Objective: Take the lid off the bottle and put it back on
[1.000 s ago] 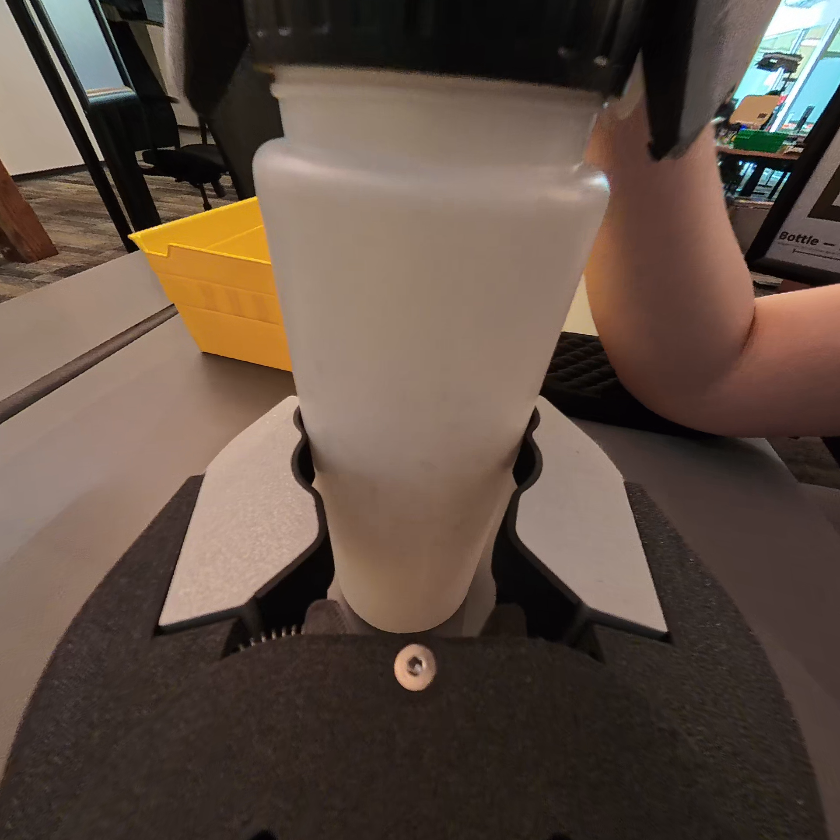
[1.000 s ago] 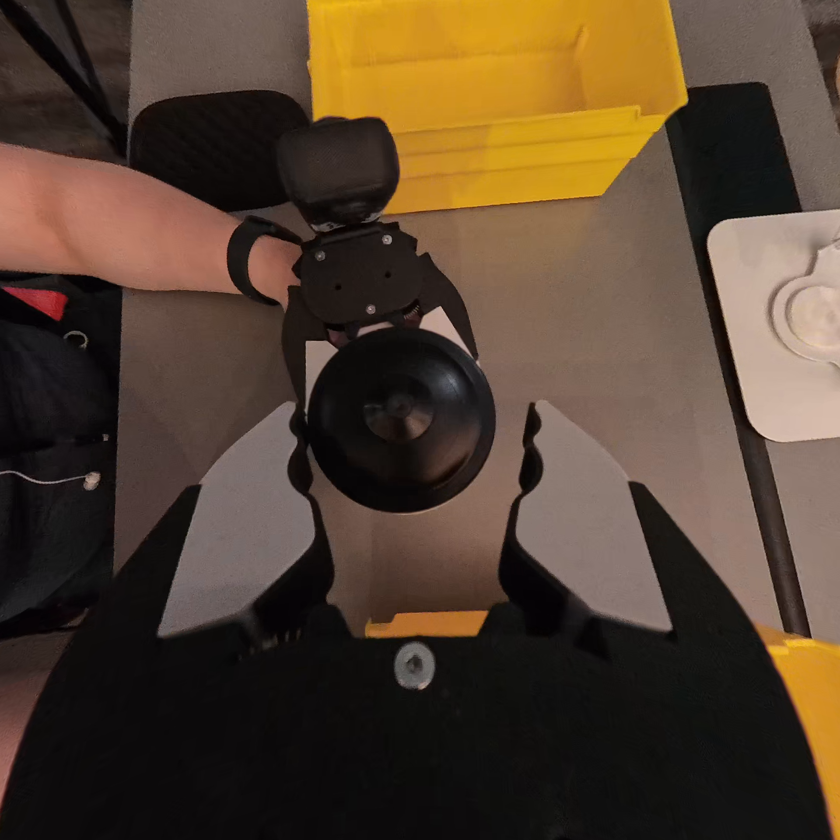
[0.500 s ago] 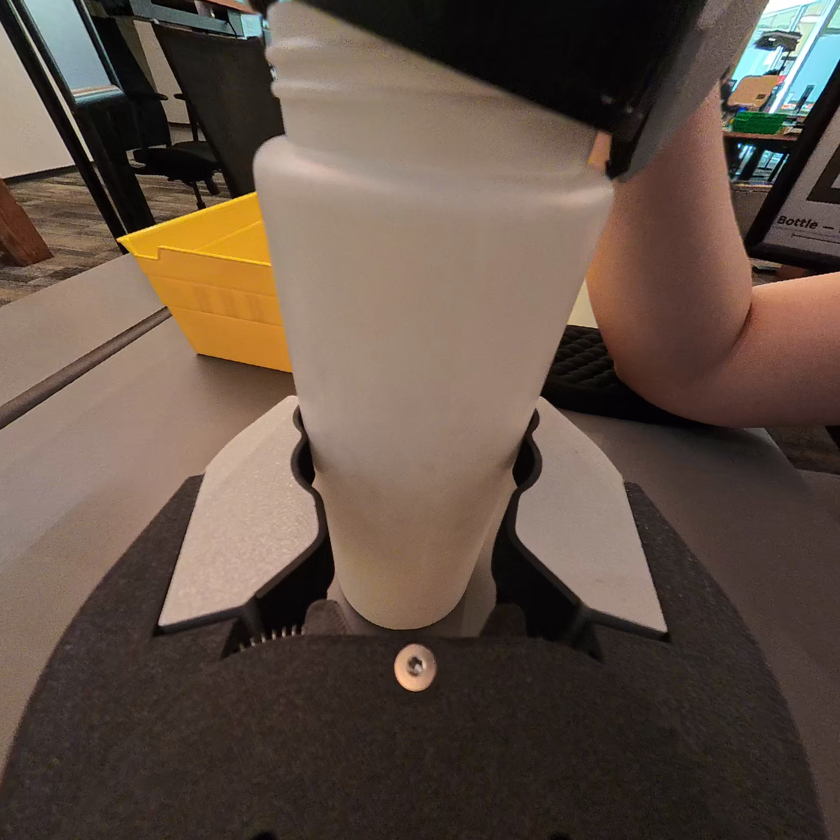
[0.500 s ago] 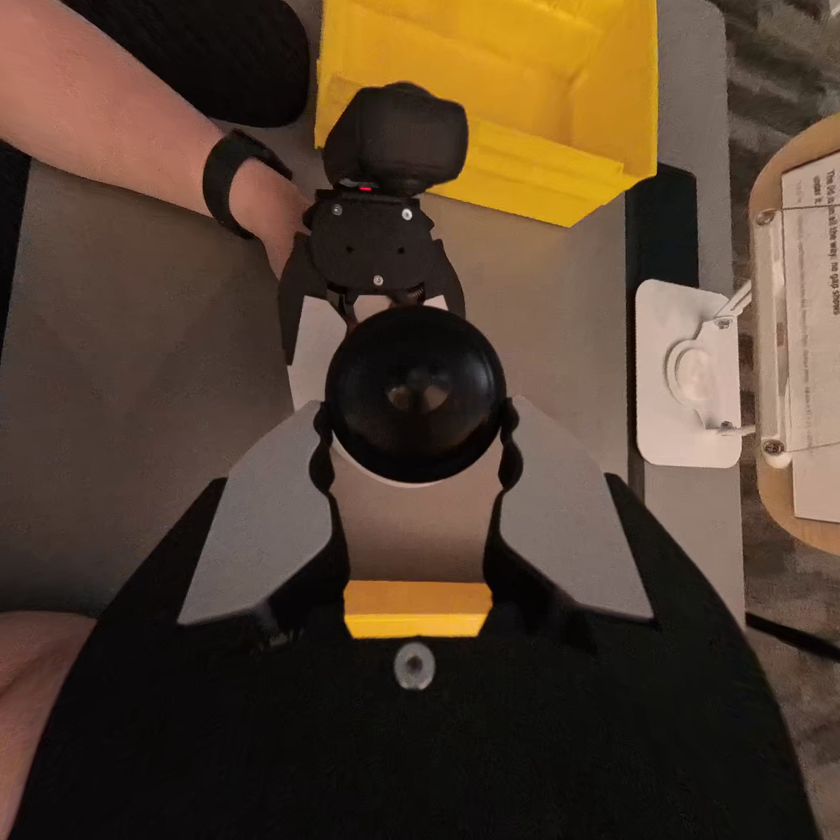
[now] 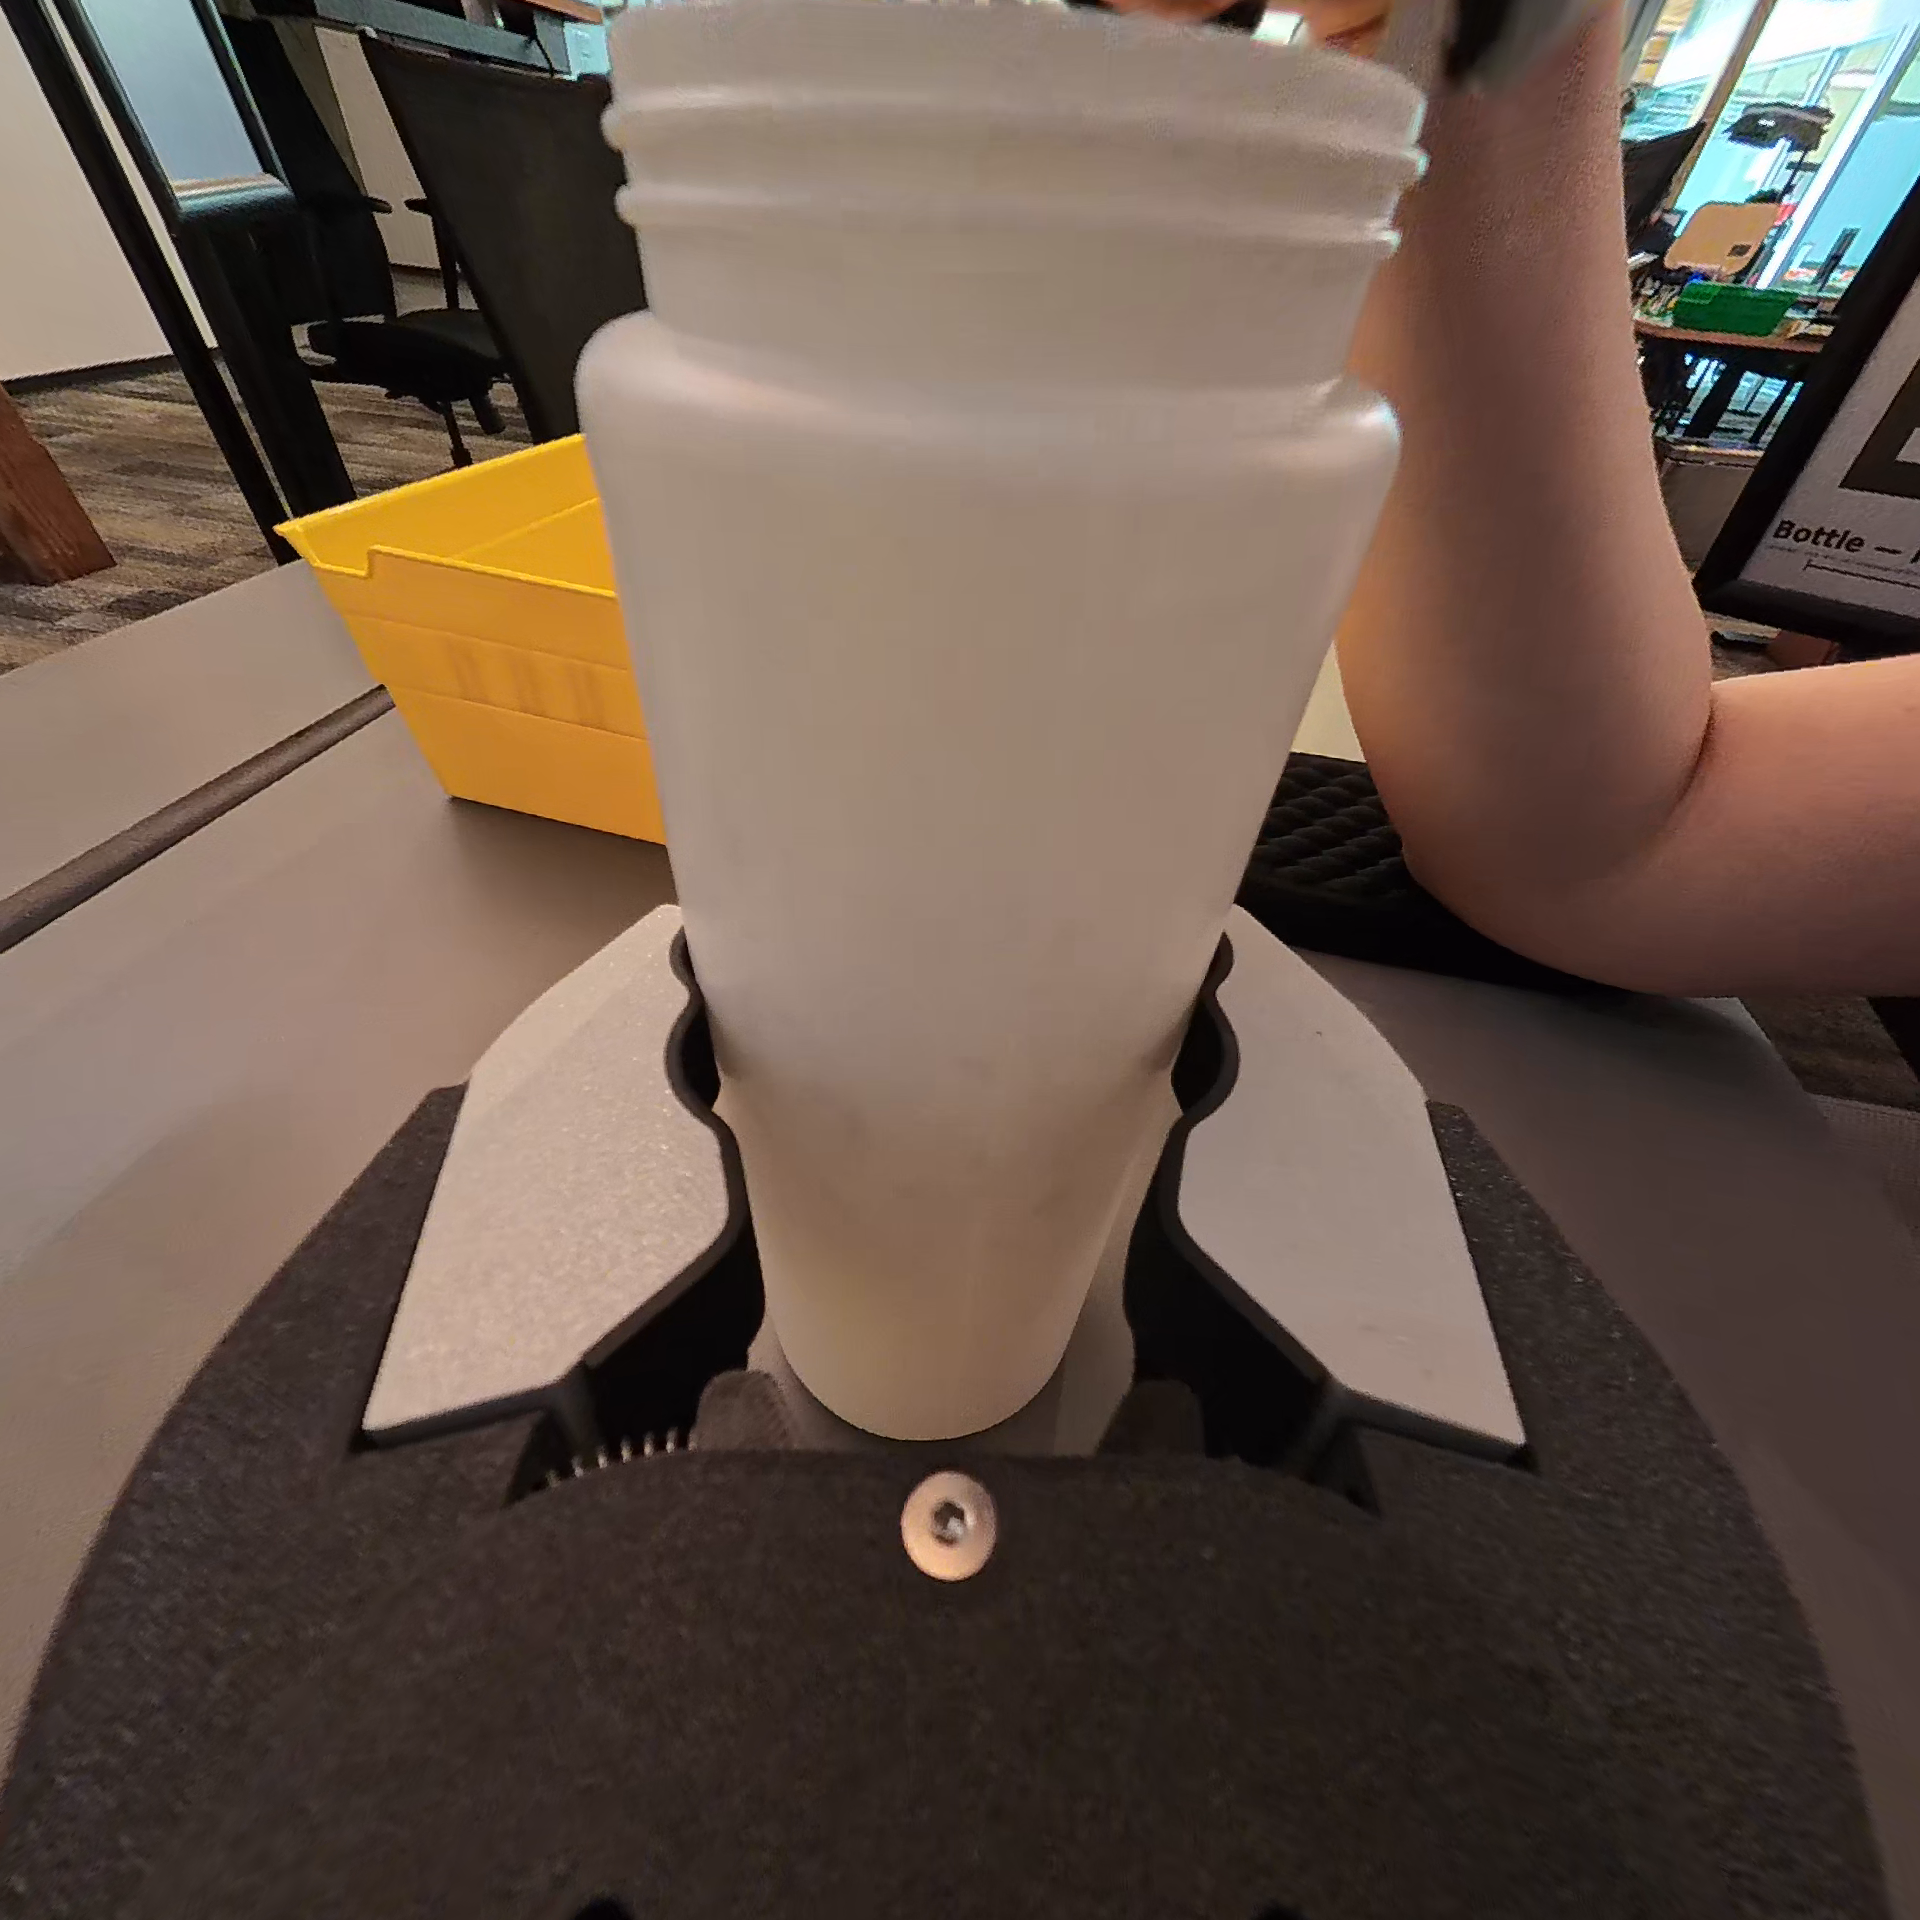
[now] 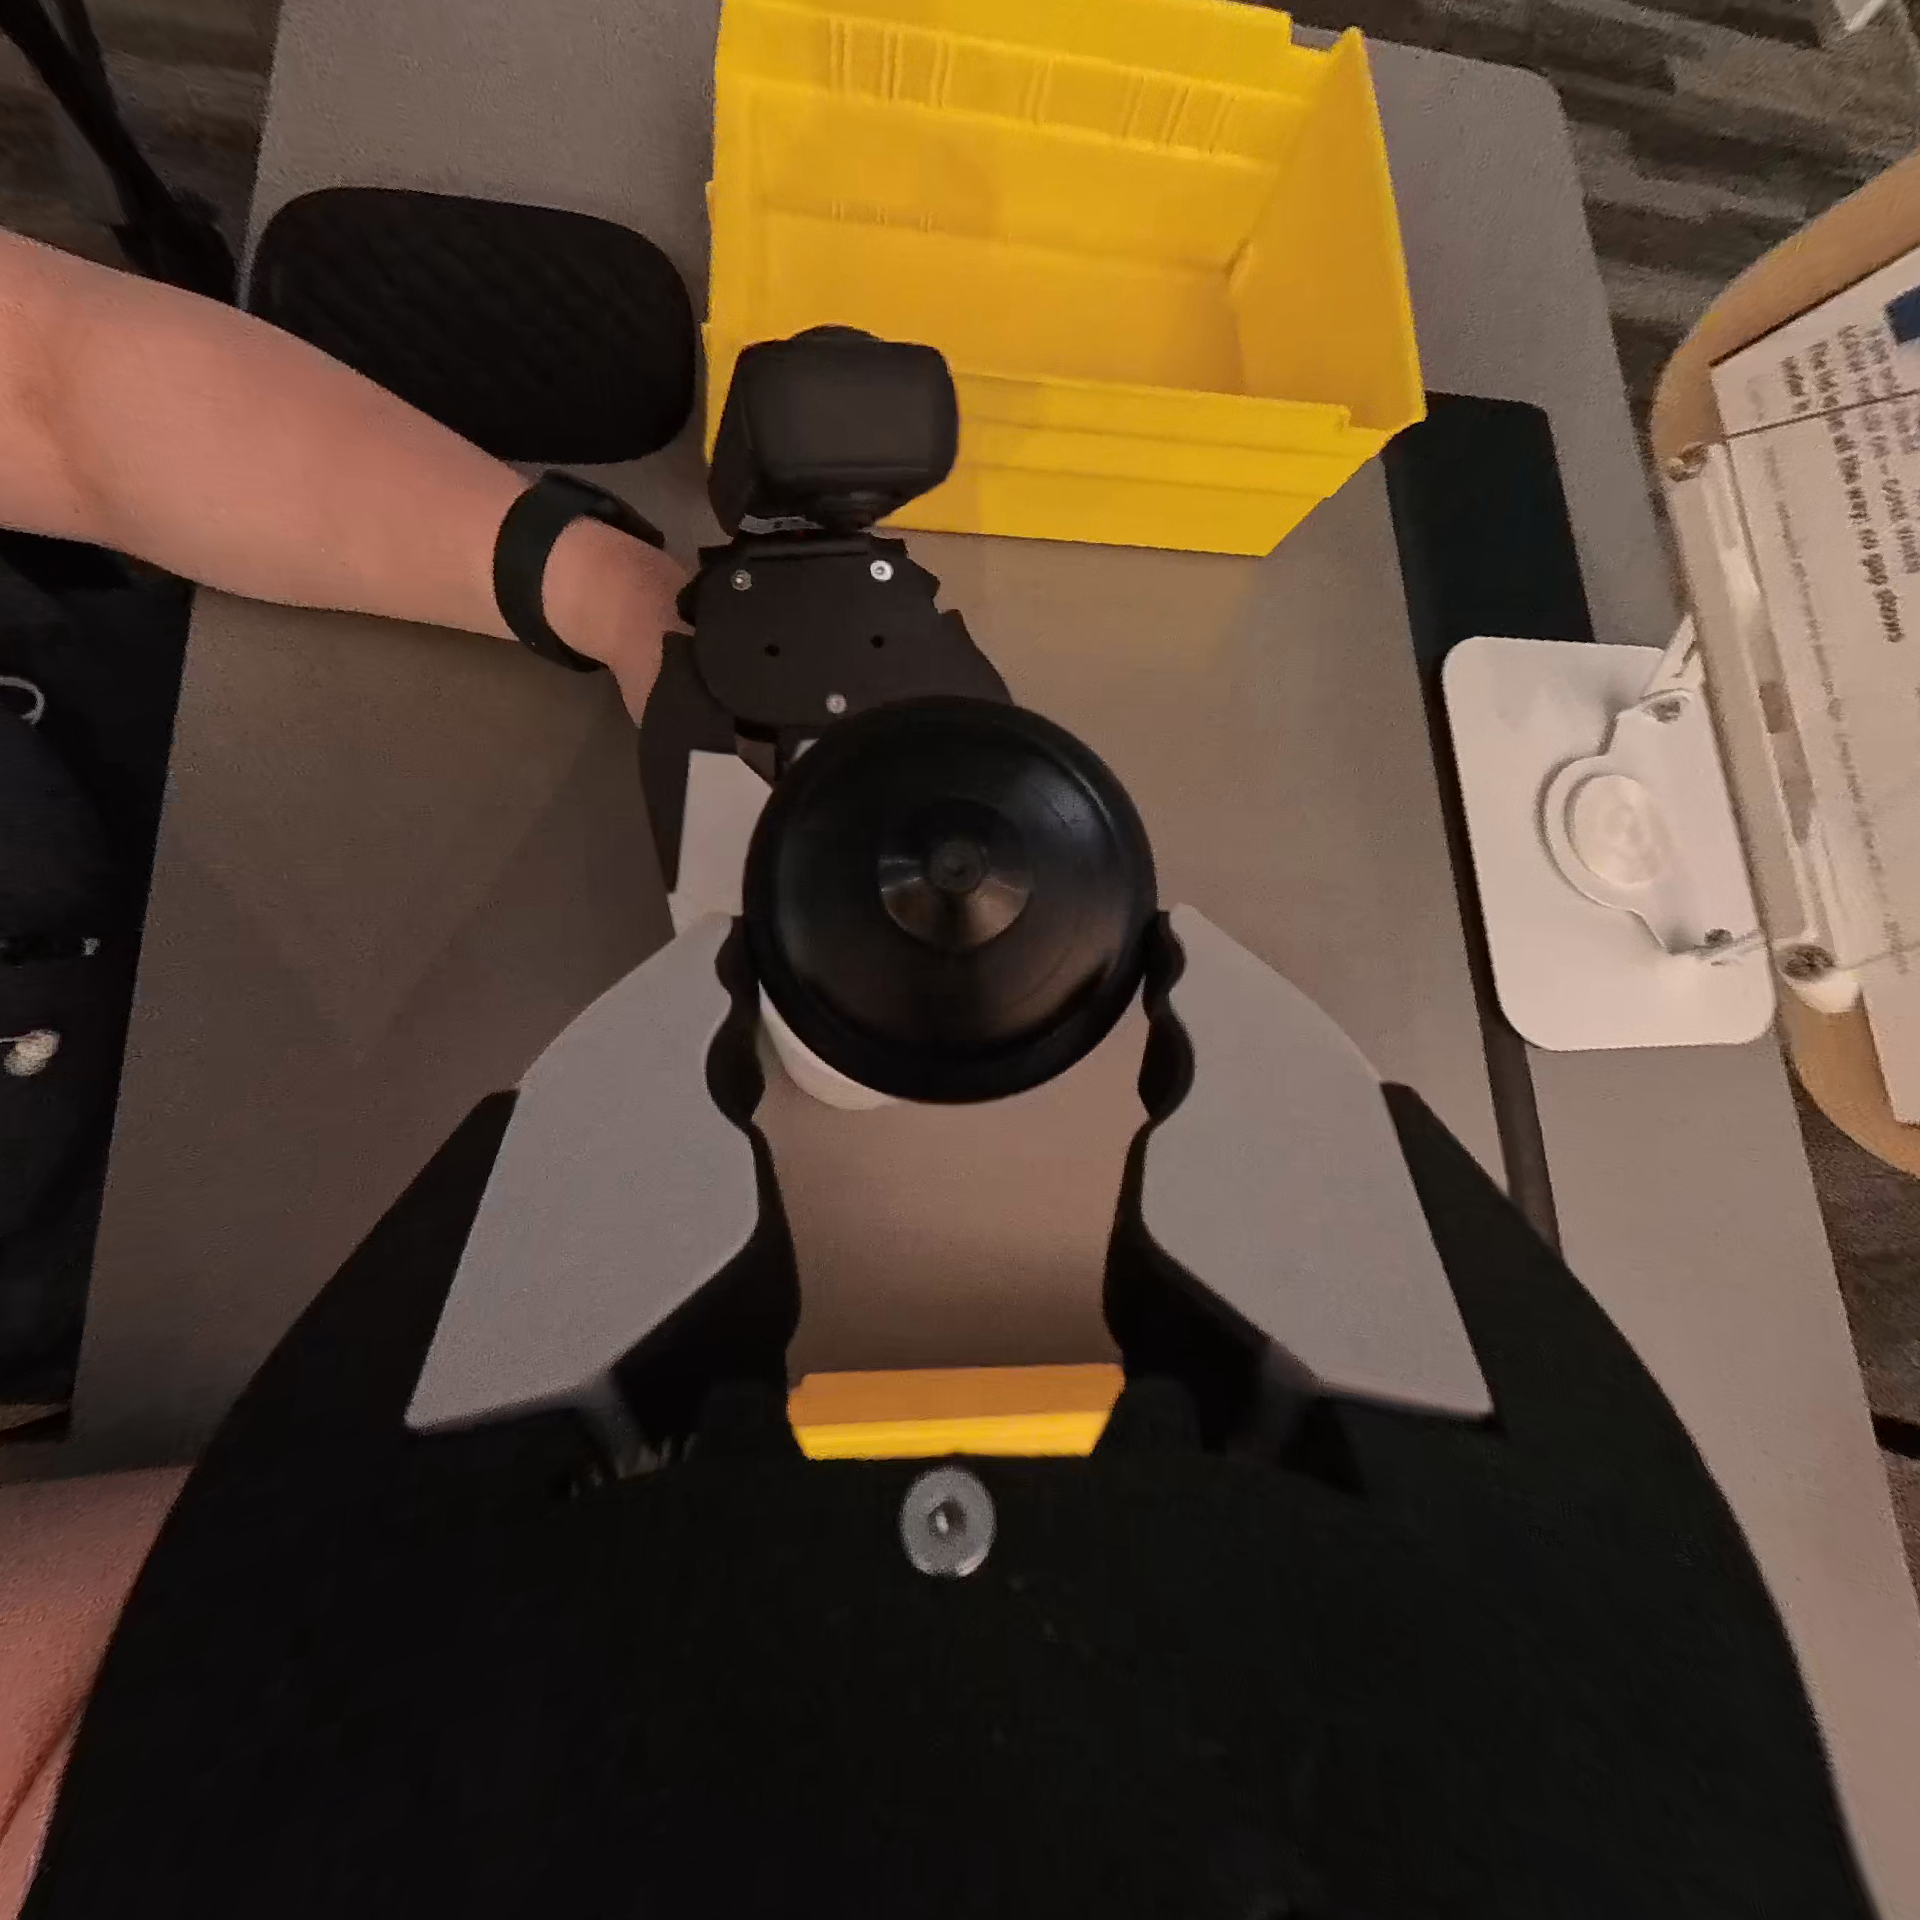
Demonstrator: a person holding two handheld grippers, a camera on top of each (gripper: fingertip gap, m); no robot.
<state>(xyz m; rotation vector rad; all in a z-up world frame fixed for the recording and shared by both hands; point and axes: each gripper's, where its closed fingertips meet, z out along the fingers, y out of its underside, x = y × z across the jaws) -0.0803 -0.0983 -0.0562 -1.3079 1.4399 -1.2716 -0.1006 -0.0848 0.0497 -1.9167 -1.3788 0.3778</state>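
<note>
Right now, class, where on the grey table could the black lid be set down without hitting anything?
Bare grey table lies between the person's arm and the bottle, and again between the bottle and the white plate. The far side is crowded by the yellow bin and black pad.

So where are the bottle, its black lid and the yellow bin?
bottle (image 5: 966, 727): left wrist view, middle of its white body.
lid (image 6: 951, 894): right wrist view, centre of its top.
bin (image 6: 1320, 249): right wrist view, inner right wall.

Bottle (image 6: 821, 1070) body beneath lid (image 6: 948, 896)
</note>
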